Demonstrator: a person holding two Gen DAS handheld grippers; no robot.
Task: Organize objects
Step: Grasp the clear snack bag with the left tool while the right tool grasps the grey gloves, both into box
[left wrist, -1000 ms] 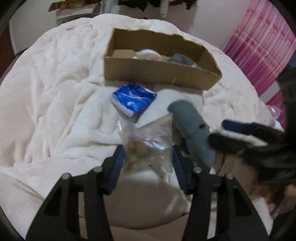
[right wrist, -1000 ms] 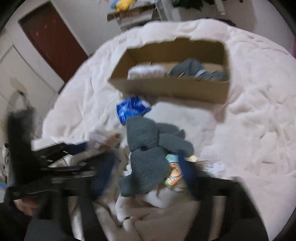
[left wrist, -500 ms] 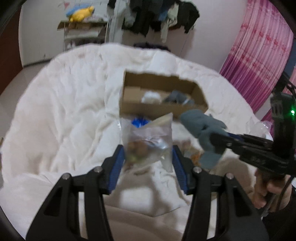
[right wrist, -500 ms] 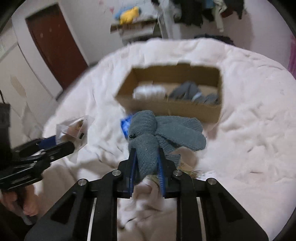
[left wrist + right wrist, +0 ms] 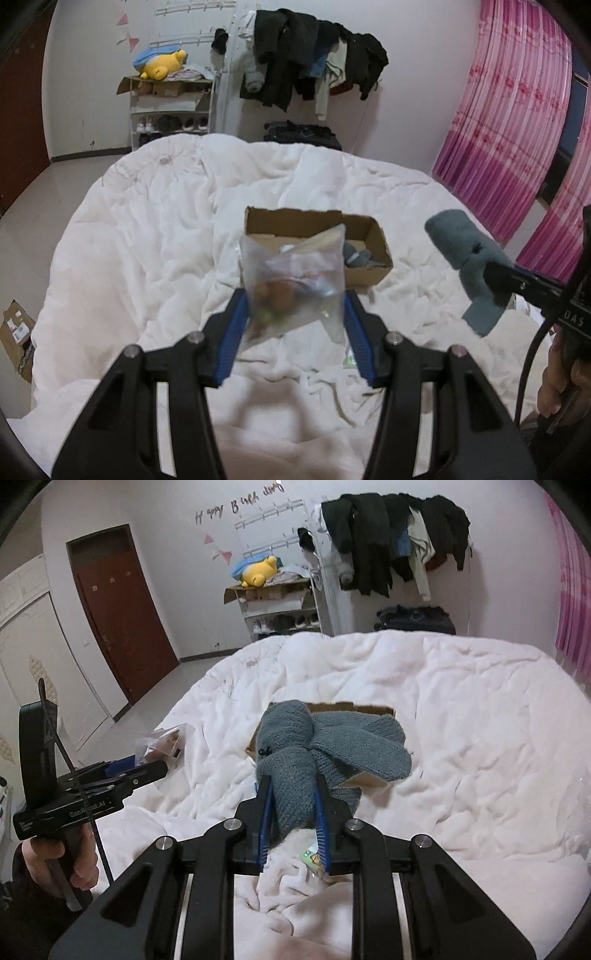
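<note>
My left gripper (image 5: 293, 314) is shut on a clear plastic bag (image 5: 295, 280) of small items and holds it high above the bed. The same bag shows at the left of the right wrist view (image 5: 166, 742). My right gripper (image 5: 293, 805) is shut on a grey knitted glove (image 5: 314, 753), also lifted; the glove shows at the right of the left wrist view (image 5: 469, 266). An open cardboard box (image 5: 369, 236) lies on the white duvet (image 5: 147, 240) ahead, with grey cloth inside. The glove hides most of the box (image 5: 351, 707) in the right wrist view.
A small packet (image 5: 314, 860) lies on the duvet under my right gripper. A shoe shelf with a yellow plush toy (image 5: 162, 66) and a rack of dark clothes (image 5: 306, 48) stand by the far wall. Pink curtains (image 5: 509, 122) hang right; a brown door (image 5: 118, 620) stands left.
Both grippers rose and pulled back from the bed with the bag and the glove. The box now looks smaller and farther away, and the blue packet is hidden.
</note>
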